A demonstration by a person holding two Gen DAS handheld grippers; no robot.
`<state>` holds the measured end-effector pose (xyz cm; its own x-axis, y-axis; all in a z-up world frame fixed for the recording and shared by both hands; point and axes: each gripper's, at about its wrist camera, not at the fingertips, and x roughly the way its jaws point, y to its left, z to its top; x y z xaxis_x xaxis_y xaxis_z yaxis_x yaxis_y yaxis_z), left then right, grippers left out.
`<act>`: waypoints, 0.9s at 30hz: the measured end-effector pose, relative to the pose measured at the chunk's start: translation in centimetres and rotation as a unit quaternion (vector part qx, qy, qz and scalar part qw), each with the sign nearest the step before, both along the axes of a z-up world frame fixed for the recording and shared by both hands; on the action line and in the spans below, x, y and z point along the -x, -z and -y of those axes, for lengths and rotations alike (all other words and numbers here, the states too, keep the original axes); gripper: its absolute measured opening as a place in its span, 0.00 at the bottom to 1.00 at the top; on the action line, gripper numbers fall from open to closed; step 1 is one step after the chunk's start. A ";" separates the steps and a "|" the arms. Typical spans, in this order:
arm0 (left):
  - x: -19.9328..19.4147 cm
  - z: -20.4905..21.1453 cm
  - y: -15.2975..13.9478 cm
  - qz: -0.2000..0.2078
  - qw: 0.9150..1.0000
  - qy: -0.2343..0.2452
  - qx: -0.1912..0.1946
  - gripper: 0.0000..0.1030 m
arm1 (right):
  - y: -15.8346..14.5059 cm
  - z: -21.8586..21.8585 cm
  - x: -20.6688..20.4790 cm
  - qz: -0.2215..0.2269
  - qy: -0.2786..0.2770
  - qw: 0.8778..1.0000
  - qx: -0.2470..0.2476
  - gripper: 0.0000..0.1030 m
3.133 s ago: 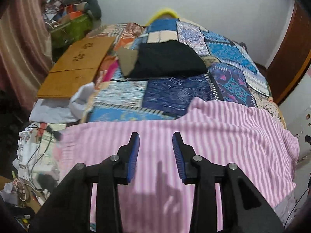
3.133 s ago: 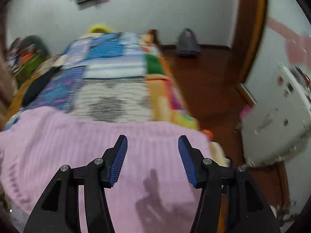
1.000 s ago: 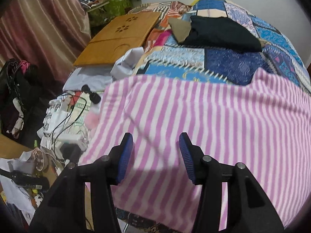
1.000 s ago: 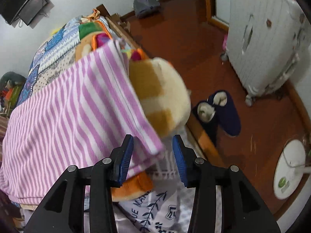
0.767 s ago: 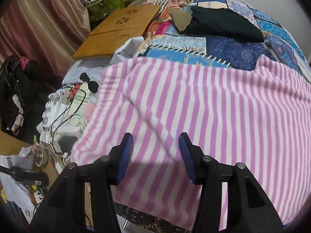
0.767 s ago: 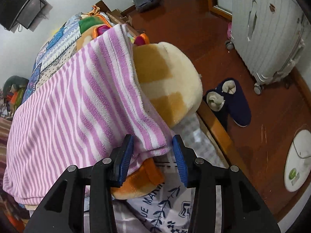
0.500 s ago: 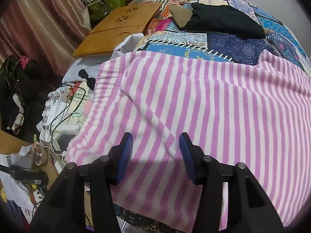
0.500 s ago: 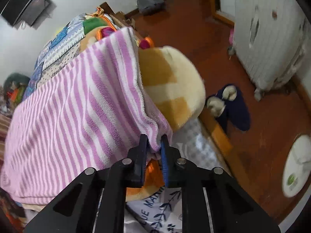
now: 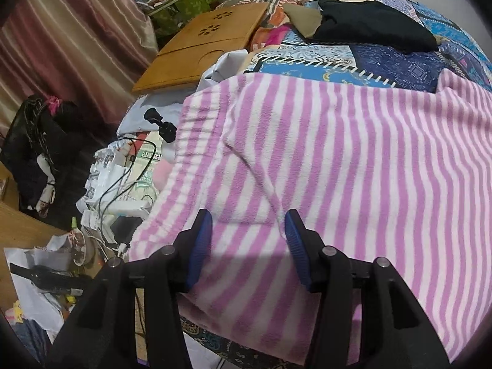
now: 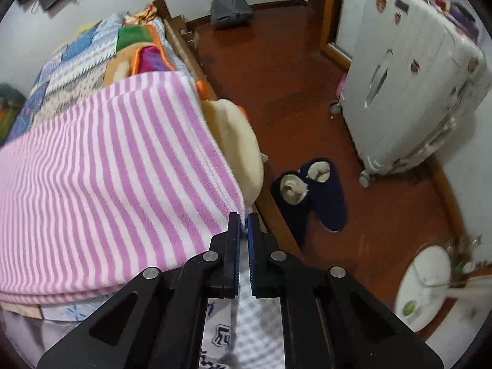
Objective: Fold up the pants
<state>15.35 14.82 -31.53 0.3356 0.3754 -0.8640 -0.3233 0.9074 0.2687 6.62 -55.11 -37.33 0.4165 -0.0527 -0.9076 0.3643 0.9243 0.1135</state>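
Pants corner pinched in right jaws; left jaws spread above fabric

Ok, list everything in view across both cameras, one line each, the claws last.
pants: one, pink and white striped, spread across the bed
quilt: one, blue patchwork, on the bed beyond the pants
dark garment: one, black, on the quilt
wooden board: one, tan, left of the bed
cables: several, black and white, in the clutter on the left
slippers: one pair, navy, on the floor
suitcase: one, white, standing on the floor
bag: one, grey, by the far wall
left claw: open, over the pants
right claw: shut on the pants' corner
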 end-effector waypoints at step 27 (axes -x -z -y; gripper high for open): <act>-7.2 -9.3 -1.2 0.036 0.994 -0.009 0.102 0.71 | -13.4 -26.3 -12.9 0.156 -0.298 0.940 0.046 0.47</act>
<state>22.59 24.10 -30.33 0.3949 0.2016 -0.8964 -0.3512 0.9346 0.0555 19.55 -28.77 -23.88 0.6426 0.2034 -0.7387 -0.2601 0.9648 0.0394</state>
